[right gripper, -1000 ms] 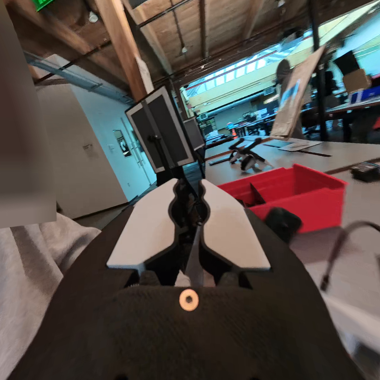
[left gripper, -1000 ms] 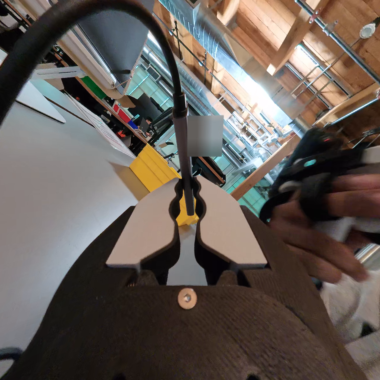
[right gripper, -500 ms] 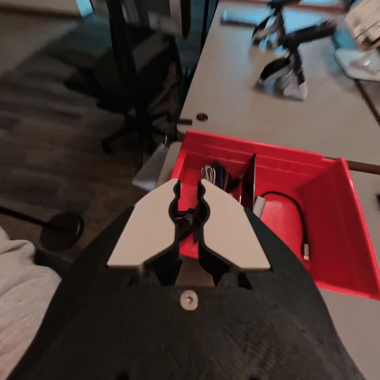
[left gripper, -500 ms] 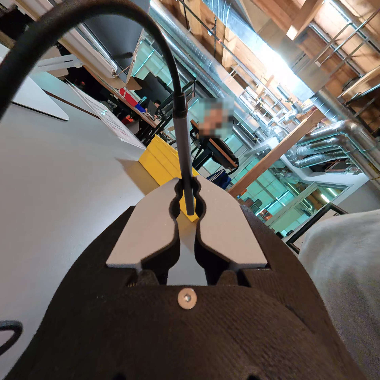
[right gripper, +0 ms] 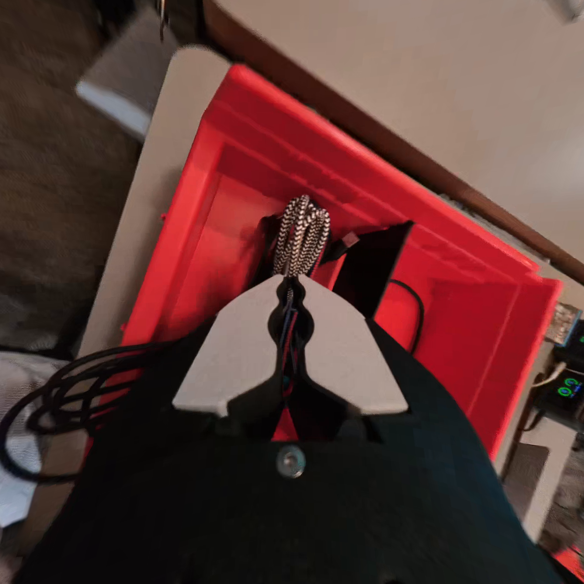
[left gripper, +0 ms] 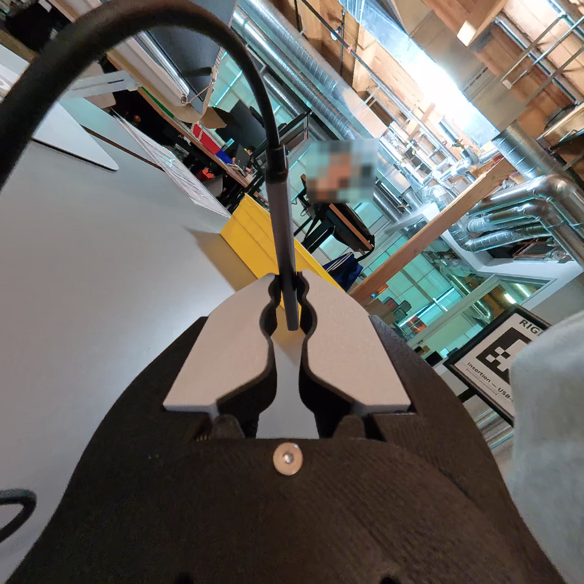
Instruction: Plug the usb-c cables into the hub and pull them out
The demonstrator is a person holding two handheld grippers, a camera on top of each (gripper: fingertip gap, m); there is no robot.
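right gripper (right gripper: 289,281) now low over red bin (right gripper: 493,331), tips pinching the cables (right gripper: 301,235) at 12 o'clock, was wider apart before

Camera positions: two wrist views, no shared part of the scene.
Left wrist view: low over grey table (left gripper: 94,284), tilted up toward ceiling. Right wrist view: close, facing steeply down into red bin (right gripper: 458,331).
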